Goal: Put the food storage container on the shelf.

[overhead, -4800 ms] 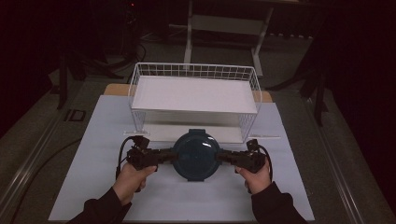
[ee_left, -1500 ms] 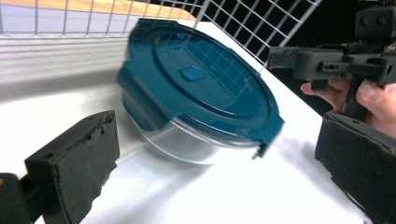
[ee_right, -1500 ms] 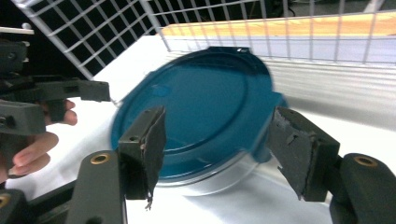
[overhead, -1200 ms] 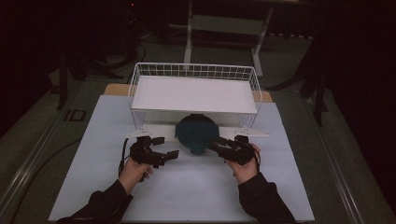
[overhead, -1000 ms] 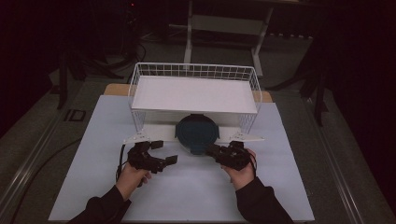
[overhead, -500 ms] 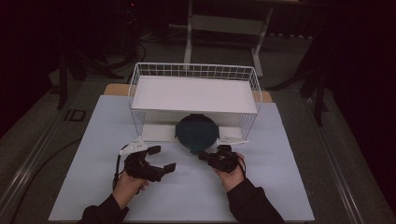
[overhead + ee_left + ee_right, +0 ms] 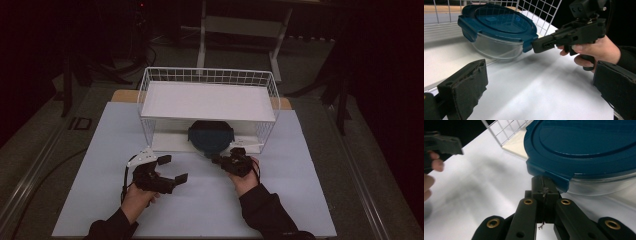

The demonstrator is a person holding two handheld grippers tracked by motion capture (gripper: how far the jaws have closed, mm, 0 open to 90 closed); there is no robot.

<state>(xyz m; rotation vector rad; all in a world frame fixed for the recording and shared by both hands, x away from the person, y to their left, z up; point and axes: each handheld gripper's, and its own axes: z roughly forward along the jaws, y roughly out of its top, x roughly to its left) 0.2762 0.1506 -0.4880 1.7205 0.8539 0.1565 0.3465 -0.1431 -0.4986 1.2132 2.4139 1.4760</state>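
- Right gripper (image 7: 220,160): jaws pressed together with nothing between them, tips butted against a side latch tab of the container's blue lid (image 7: 584,147), as the right gripper view shows; the tool works here as a pusher, not a clamp.
- Container (image 7: 210,136): clear glass bowl under the blue lid, lying on the lower tray of the white wire rack (image 7: 150,100), partly under the upper shelf, its near edge reaching the front of the rack.
- Left gripper (image 7: 173,169): jaws spread wide and empty, hovering over the pale blue mat (image 7: 100,150), well apart from the container.
- Advice for the push, as a judgement: keep the closed tips low and square on the tab, so the force runs along the tray and not upward, which could pop the latch or tip the bowl.
- Further judgement: push slowly and straight toward the back; an off-centre push is likely to spin the round bowl against the wire side.
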